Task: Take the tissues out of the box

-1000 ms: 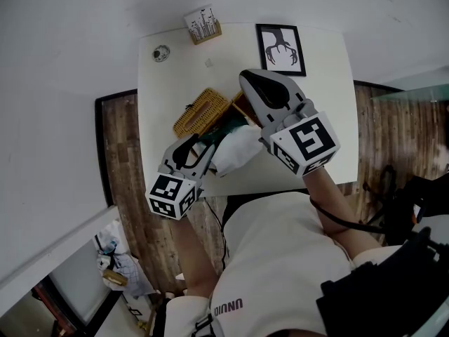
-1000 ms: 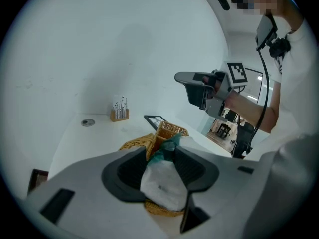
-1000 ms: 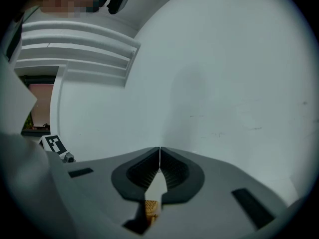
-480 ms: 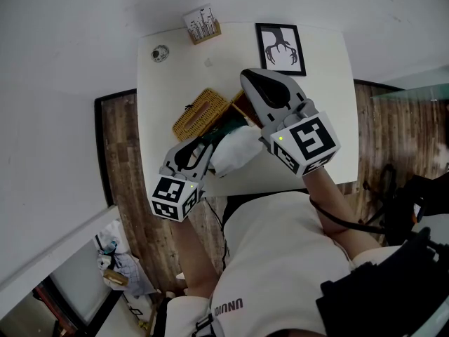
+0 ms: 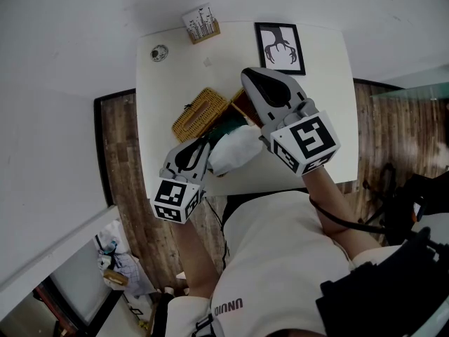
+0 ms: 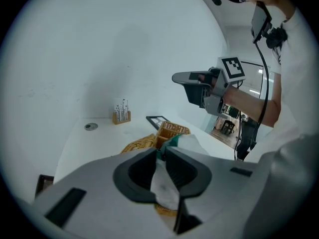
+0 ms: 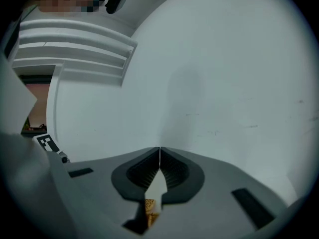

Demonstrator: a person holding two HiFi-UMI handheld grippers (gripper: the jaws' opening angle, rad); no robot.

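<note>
white soft tissue pack with a green end (image 5: 235, 152) is pinched between the jaws of the left claw (image 6: 160, 156), which have just been closing on it, while the right claw (image 7: 159, 151) hangs above, jaws together on nothing i can make out. the pack lies on the white bench (image 5: 330, 104) with its green end at the open woven wicker box (image 5: 242, 107), so it looks ready to be drawn clear with a steady pull toward the near edge. beside the box lies a woven wicker lid (image 5: 202, 111); the black picture frame (image 5: 280, 48) and small wooden stick holder (image 5: 202, 24) stand well apart, out of the way.
</note>
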